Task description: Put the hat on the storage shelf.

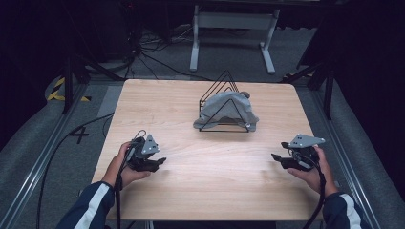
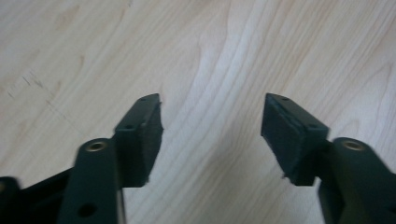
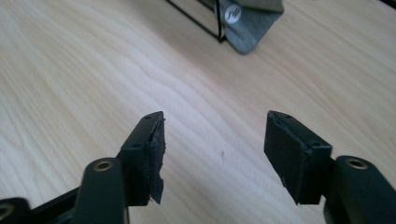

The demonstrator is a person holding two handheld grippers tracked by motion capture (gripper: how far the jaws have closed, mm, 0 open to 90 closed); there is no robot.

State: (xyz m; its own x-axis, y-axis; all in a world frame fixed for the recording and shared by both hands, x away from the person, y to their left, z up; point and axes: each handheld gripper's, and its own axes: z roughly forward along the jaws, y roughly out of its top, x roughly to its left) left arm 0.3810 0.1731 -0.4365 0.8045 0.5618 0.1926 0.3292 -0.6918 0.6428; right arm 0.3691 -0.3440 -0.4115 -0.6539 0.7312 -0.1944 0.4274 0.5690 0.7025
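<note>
Nearest the person, at about seven o'clock on the bench (image 1: 191,191), the left hand-held gripper (image 1: 160,162) is sitting low over the bare wood with its jaws standing apart and nothing between them; in the left gripper view (image 2: 212,128) only wood grain is showing past the pads. At about four o'clock the right hand-held gripper (image 1: 275,156) is likewise hovering with its jaws spread and empty (image 3: 215,144). Both forearms are being cut off by the bottom edge of the high view.

Farther off, toward twelve o'clock and well apart from both, a grey cloth (image 1: 227,109) is lying draped over a black wire rack (image 1: 224,82), hiding most of the frame's middle. In the right gripper view, just a corner of the cloth (image 3: 250,21) and a rack wire (image 3: 196,21) are peeking in at the top edge. A small pale mark on that corner is too blurred to read.
</note>
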